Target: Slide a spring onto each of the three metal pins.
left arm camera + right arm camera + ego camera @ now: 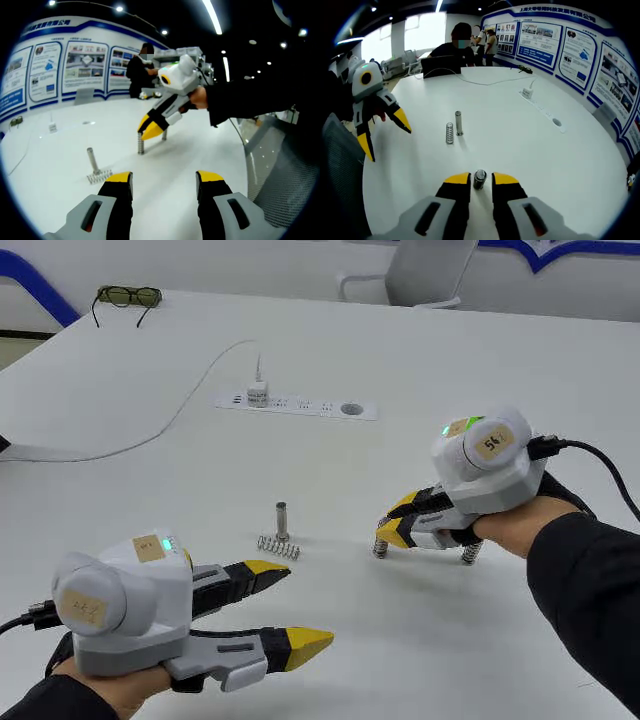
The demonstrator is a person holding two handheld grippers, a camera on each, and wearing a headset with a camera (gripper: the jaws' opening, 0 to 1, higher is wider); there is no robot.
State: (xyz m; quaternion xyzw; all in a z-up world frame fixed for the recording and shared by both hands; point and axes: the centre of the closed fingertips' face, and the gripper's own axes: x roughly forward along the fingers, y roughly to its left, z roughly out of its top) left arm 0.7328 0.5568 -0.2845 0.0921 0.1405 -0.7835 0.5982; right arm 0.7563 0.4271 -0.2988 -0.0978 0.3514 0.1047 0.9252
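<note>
On the white table (450, 370), two of the three pins already wear springs: one (380, 548) sits directly under the right gripper (395, 530), the other (470, 553) stands just beside it, below the hand. In the right gripper view the jaws stand narrowed on either side of that pin's top (480, 178). I cannot tell whether they clamp it or merely flank it.

The bare pin (282, 519) stands upright near the table's middle, with the loose spring (278, 547) lying on its side at its foot. The left gripper (300, 605) hovers with its jaws spread wide and nothing between them, pointing toward that pair.

The step in hand looks like finishing the spring under the right gripper. A straight lift off along the pin's axis should keep the small pin from tipping.

For the last spring, a light pinch across the coils near one end seems best. It can then be turned upright, centred over the bare pin and lowered without a sideways push.

A sticker (491, 443) on the right gripper reads what looks like "56". The wall posters (555, 42) carry Chinese headings too small to read with confidence.
</note>
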